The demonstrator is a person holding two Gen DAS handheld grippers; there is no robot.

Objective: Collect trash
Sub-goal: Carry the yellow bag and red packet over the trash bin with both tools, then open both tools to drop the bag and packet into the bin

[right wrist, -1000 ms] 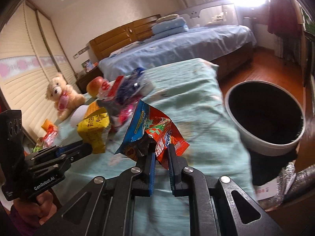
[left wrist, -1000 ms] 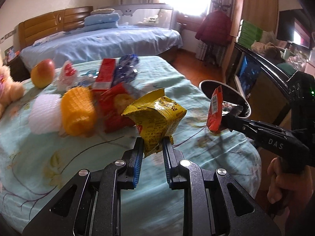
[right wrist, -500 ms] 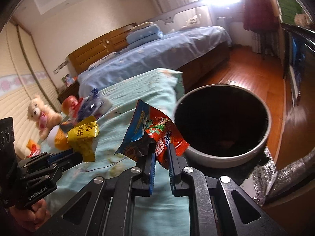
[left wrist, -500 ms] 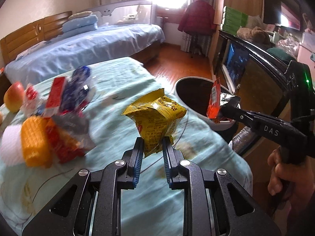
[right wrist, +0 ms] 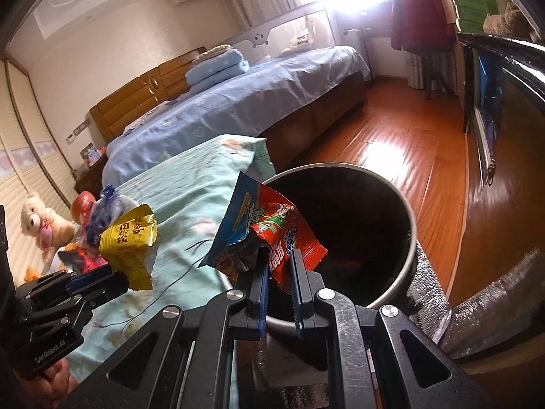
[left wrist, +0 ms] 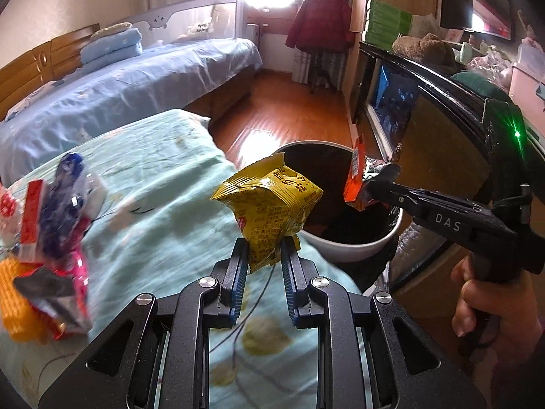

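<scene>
My left gripper (left wrist: 264,243) is shut on the bottom edge of a puffy yellow snack bag (left wrist: 272,208), held over the right edge of the table near the bin. The same yellow snack bag (right wrist: 131,247) shows at the left of the right wrist view, in the left gripper (right wrist: 117,277). My right gripper (right wrist: 277,255) is shut on a crumpled red and blue wrapper (right wrist: 262,225), held above the near rim of the round white bin (right wrist: 405,272) with its dark inside. In the left wrist view the right gripper (left wrist: 369,192) holds the wrapper (left wrist: 354,180) over the bin (left wrist: 354,248).
A pile of wrappers (left wrist: 54,211) and a yellow corn-like thing (left wrist: 13,303) lie on the table's teal cloth (left wrist: 153,184) at the left. A blue bed (right wrist: 238,102), a wooden floor (right wrist: 408,143), a dark cabinet (left wrist: 425,109) and a plush bear (right wrist: 37,225) surround it.
Both grippers have swung right with their wrappers, from over the table toward the bin. The bin now fills the middle of the right wrist view, and the trash pile has slid to the left.
</scene>
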